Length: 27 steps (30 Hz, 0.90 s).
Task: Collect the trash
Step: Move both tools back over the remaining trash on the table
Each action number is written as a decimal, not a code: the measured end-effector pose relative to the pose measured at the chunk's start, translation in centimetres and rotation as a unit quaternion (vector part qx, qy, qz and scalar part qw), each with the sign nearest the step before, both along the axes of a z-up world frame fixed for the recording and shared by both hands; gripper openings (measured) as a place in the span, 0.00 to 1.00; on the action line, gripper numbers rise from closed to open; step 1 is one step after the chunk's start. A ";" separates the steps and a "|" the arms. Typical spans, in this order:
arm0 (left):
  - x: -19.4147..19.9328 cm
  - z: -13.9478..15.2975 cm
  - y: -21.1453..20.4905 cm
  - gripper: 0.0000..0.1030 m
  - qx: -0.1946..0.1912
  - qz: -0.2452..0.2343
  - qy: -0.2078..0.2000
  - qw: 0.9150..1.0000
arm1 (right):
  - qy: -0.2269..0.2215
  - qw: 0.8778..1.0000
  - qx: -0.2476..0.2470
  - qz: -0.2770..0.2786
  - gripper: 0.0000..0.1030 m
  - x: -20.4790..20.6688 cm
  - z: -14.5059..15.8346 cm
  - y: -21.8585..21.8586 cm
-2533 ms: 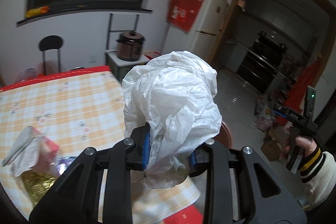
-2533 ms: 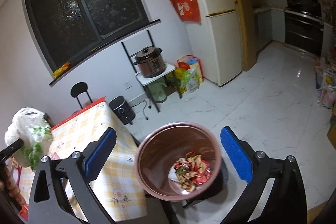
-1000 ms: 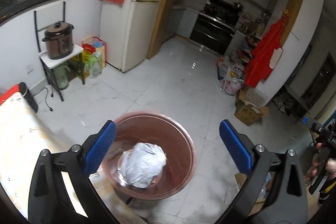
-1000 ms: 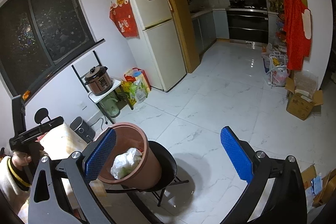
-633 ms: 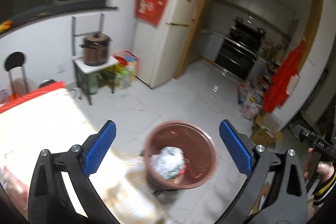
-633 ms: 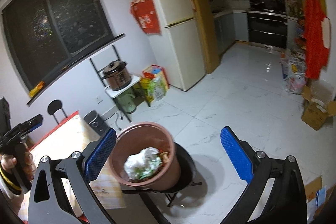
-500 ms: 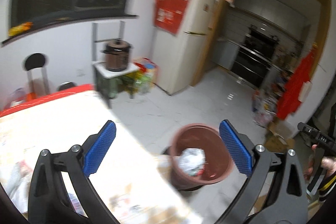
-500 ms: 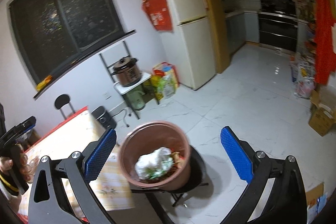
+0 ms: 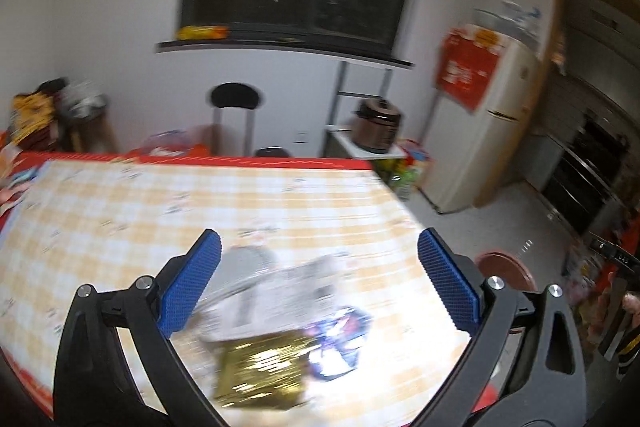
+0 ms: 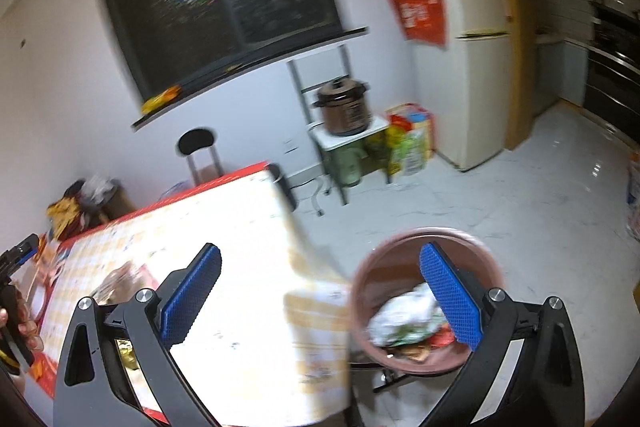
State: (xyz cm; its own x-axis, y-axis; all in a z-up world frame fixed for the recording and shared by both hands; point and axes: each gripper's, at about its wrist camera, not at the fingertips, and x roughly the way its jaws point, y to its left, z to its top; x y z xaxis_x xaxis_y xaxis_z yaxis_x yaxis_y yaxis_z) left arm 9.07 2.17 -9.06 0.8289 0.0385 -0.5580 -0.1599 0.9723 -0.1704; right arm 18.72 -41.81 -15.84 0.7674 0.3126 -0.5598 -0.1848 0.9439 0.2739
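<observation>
Checkered bench (image 9: 120, 211) holds leftover trash: gold wrapper (image 9: 260, 375) under left gripper (image 9: 318, 283), fingers spread, likely lining up a grab; right gripper (image 10: 320, 291) fingers spread, empty, above bin (image 10: 400, 263) holding bagged waste.

A crumpled white plastic bag (image 10: 404, 315) is lying inside the brown trash bin (image 10: 400, 255), on top of red and brownish scraps (image 10: 436, 341). The bin is standing on the floor just off the bench's right edge. On the near part of the bench, a gold foil packet (image 9: 260, 371), a blurred grey-white wrapper (image 9: 260, 287) and a blue-purple wrapper (image 9: 340, 339) are lying close together.
</observation>
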 end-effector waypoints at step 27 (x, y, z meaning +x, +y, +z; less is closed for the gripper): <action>-4.1 -7.7 15.7 0.92 -0.035 -0.020 0.062 0.997 | 0.057 0.993 -0.012 0.099 0.95 -1.4 -0.6 23.7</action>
